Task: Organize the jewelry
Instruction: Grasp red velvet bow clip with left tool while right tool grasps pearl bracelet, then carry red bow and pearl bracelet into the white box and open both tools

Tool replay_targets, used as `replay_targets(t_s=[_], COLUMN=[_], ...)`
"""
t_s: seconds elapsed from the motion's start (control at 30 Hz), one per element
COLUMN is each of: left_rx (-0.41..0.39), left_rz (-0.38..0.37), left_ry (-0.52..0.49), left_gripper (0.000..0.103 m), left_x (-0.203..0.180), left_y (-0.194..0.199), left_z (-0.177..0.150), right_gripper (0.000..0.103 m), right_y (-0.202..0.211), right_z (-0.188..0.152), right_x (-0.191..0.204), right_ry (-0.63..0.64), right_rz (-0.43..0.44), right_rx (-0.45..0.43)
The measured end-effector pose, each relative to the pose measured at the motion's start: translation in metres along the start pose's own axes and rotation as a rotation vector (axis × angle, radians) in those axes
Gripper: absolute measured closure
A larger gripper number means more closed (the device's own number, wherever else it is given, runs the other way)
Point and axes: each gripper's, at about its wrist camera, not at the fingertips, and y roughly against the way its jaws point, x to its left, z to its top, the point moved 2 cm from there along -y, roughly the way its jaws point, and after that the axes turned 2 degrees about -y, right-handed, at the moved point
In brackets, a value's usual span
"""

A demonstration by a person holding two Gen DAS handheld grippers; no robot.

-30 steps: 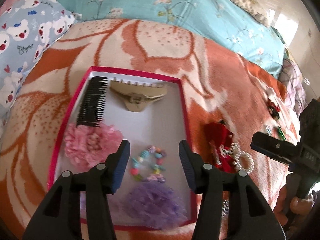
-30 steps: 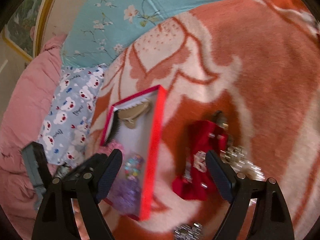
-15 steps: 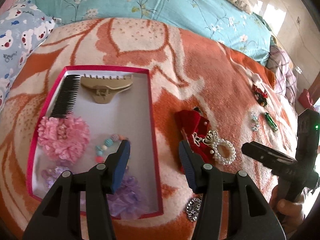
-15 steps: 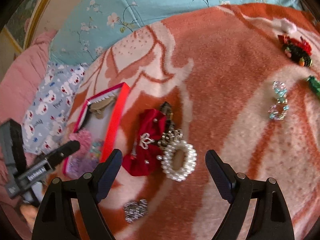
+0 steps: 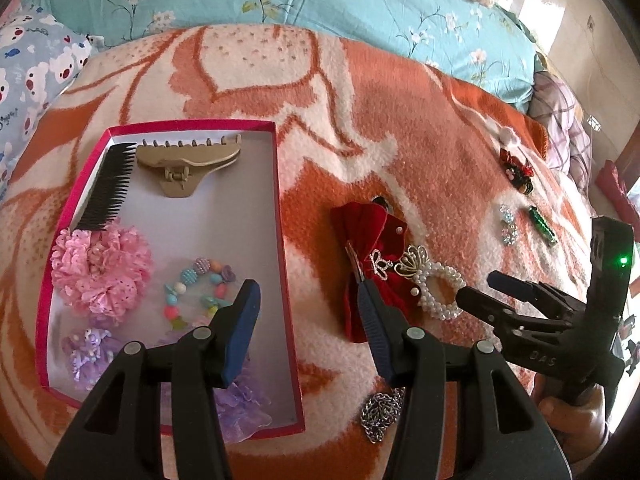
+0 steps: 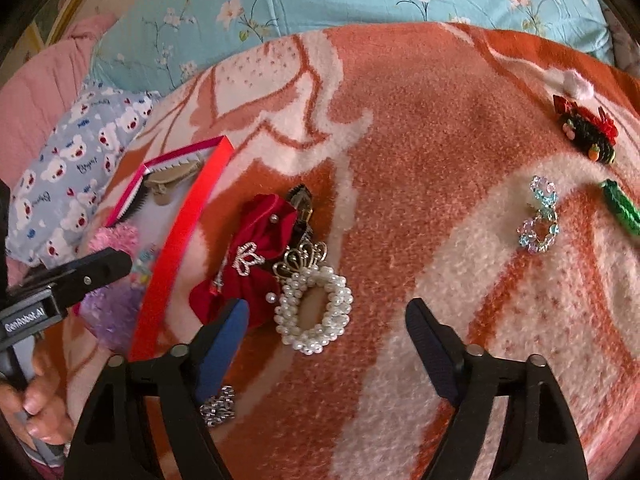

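Here the pearl ring (image 6: 314,312) lies just ahead of the right gripper (image 6: 326,346), whose empty fingers are closing; the left gripper (image 5: 308,330), half-open and empty, sits farther off.

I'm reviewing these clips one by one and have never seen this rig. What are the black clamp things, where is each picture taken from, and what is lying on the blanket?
There is no robot here: a person holds a handheld two-finger gripper in each hand. Each picture comes from a fisheye camera on one gripper, looking forward along its fingers.

The left gripper hangs open and empty over the edge of a red-rimmed box, which holds a comb, a tan hair claw, a pink flower, a bead bracelet and purple flowers.

The right gripper hovers near a pearl ring beside a red bow on the orange blanket; its fingers are closing, gripping nothing yet. More small clips lie farther right.
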Motion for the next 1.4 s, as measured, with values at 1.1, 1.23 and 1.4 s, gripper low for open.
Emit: replay_targets(t_s=[1.1, 1.23, 1.4], left_rx=[0.180, 0.163, 0.117], left_rz=[0.056, 0.033, 0.001], left_ry=[-0.208, -0.208, -0.181], left_gripper=[0.057, 0.074, 0.077], left_x=[-0.076, -0.075, -0.068], left_y=[-0.099, -0.093, -0.070], left_z=[-0.003, -0.003, -0.003], right_gripper=[0.092, 0.092, 0.092], right_y=[0.022, 0.022, 0.028], right_z=[0.000, -0.002, -0.004], right_x=[-0.046, -0.038, -0.026], right_ry=[-0.052, -0.043, -0.022], right_rz=[-0.038, -0.013, 0.016], right_rx=[-0.028, -0.027, -0.040])
